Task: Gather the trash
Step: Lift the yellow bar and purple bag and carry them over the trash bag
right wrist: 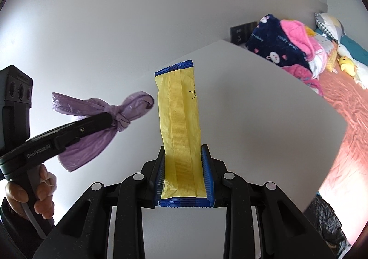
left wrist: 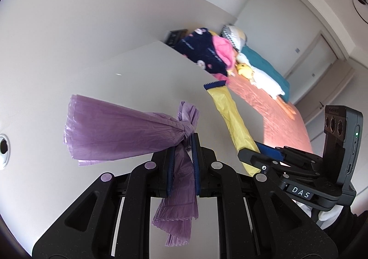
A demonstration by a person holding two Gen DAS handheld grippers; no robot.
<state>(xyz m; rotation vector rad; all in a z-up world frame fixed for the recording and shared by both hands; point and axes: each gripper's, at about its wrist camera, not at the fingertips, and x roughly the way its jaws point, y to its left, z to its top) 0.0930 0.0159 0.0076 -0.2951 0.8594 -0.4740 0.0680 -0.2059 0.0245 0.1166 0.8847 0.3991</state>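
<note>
A knotted purple plastic bag (left wrist: pixel 110 132) hangs in the air, and my left gripper (left wrist: pixel 182 144) is shut on it just below the knot; its loose tail drops between the fingers. From the right wrist view the same purple bag (right wrist: pixel 92 121) and the left gripper (right wrist: pixel 108 121) appear at the left, with a hand on the handle. My right gripper (right wrist: pixel 184 151) is shut on a long yellow wrapper (right wrist: pixel 179 116) with blue serrated ends, which sticks up from the jaws. In the left wrist view the yellow wrapper (left wrist: pixel 230 116) and right gripper (left wrist: pixel 260 147) lie to the right.
A white table (right wrist: pixel 264 109) lies below both grippers. A bed with a salmon-pink cover (left wrist: pixel 276 109) stands beyond it, piled with a navy blanket (left wrist: pixel 202 52), pink clothes, pillows and a yellow plush toy (left wrist: pixel 245 70). A black bag (right wrist: pixel 326 224) sits low at the right.
</note>
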